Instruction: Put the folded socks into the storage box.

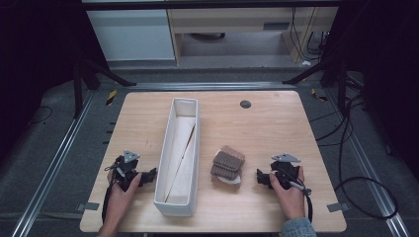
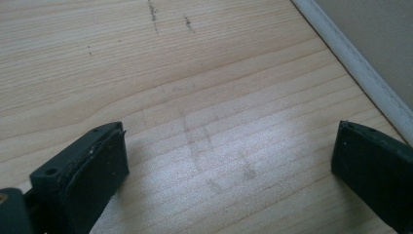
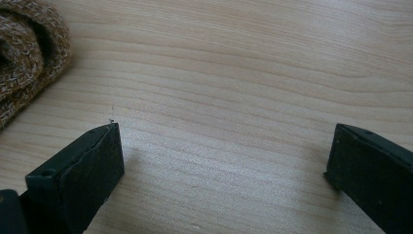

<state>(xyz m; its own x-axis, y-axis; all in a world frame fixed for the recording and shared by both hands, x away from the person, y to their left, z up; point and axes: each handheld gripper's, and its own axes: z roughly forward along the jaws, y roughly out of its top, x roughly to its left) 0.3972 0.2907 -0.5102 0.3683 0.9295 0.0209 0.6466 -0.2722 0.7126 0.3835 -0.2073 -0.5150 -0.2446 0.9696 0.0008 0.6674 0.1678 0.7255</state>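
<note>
Nothing looks done yet: the folded brown knitted cloth pile (image 1: 228, 165) lies on the pale wooden table (image 1: 267, 123) just right of the long white rectangular bin (image 1: 174, 202), untouched, while left gripper (image 1: 148, 175) and right gripper (image 1: 260, 177) rest spread apart, empty, flanking that bin.

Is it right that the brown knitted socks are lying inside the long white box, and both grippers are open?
Not quite. The brown knitted socks lie on the table, to the right of the long white box, not inside it; the high view shows this. The rest holds: the left gripper and the right gripper are both open.
</note>
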